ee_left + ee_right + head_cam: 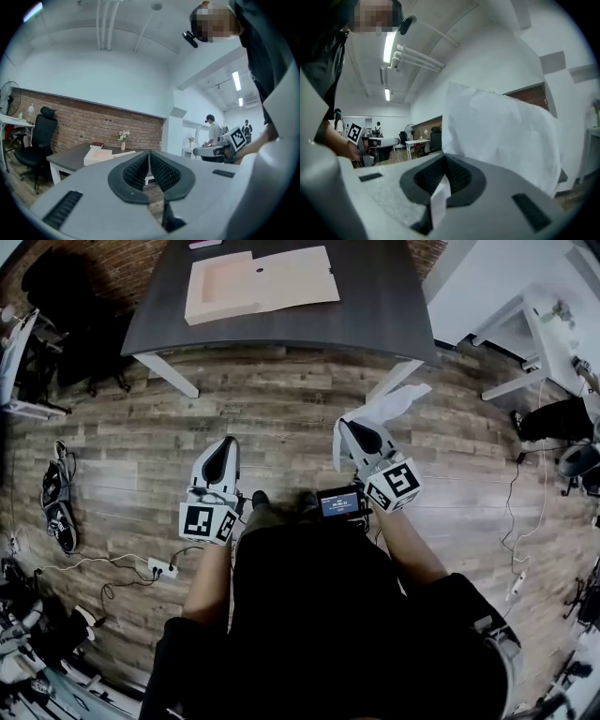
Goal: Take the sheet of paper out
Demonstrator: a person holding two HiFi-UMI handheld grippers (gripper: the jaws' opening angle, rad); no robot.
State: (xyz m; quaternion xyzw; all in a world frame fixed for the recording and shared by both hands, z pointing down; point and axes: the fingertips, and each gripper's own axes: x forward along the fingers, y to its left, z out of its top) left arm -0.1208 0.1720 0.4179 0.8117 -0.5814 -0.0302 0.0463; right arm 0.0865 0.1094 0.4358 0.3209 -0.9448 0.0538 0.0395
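My right gripper point(446, 161) is clamped on the sheet of paper point(501, 136), a strip of it pinched between the closed jaws while the rest stands up crumpled ahead. My left gripper point(150, 161) has its jaws together on nothing. In the head view, both are held over the wooden floor point(281, 409), well apart from the dark table point(375, 315), where a flat cardboard sleeve point(258, 282) lies. I judge the paper already out; only setting it down somewhere seems left.
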